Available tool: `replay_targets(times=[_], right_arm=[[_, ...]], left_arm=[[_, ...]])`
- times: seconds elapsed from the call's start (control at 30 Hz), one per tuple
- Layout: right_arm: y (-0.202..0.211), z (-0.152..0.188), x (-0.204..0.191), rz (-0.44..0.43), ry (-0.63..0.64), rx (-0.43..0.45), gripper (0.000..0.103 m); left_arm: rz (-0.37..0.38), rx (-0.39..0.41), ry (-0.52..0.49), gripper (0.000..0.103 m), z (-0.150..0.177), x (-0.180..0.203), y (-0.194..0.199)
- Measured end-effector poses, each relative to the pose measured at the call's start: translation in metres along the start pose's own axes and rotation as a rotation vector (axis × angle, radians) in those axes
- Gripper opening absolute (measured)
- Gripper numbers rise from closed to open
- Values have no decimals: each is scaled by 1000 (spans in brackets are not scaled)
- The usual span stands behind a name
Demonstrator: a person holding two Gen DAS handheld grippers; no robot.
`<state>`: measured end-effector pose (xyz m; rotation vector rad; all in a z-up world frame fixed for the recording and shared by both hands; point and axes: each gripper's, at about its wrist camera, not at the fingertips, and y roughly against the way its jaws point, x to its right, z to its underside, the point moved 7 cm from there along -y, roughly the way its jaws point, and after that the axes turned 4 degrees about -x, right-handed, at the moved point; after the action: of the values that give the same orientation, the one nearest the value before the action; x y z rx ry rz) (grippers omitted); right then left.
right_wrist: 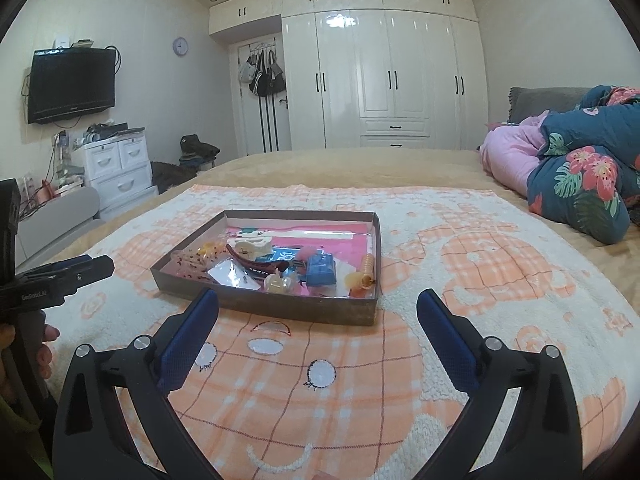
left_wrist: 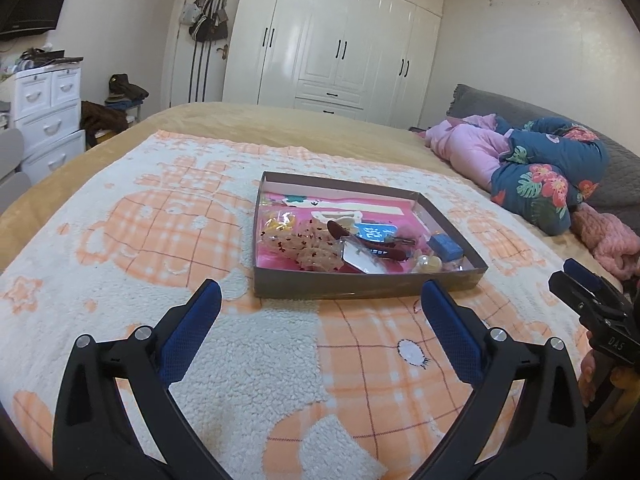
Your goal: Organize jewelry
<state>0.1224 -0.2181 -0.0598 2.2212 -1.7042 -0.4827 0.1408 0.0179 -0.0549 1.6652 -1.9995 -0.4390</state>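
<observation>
Both tongs stand wide apart and empty: left tongs (left_wrist: 320, 296) and right tongs (right_wrist: 318, 304) hover over the blanket (left_wrist: 240, 360), just short of the shallow cardboard tray (left_wrist: 360, 286) lying near the middle of the bed. Inside lies a loose heap: dark red hair clip (right_wrist: 256, 266), blue box (right_wrist: 322, 272), cream claw clip (right_wrist: 250, 248), clear packets (left_wrist: 316, 254). Expect all pieces to be light; hard plastic is likely slippery, packets limp. Grip each clip across its narrow spine, the box on flat sides; avoid crushing the thin tray wall
</observation>
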Motion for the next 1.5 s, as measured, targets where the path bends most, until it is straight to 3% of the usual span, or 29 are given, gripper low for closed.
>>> replay_targets(times=[0.73, 1.5], right_arm=[[28, 1, -3, 35, -12, 146, 97], [20, 8, -8, 46, 2, 126, 97]], left_arm=[[-21, 94, -20, 92, 2, 12, 17], [-41, 109, -34, 92, 3, 16, 20]])
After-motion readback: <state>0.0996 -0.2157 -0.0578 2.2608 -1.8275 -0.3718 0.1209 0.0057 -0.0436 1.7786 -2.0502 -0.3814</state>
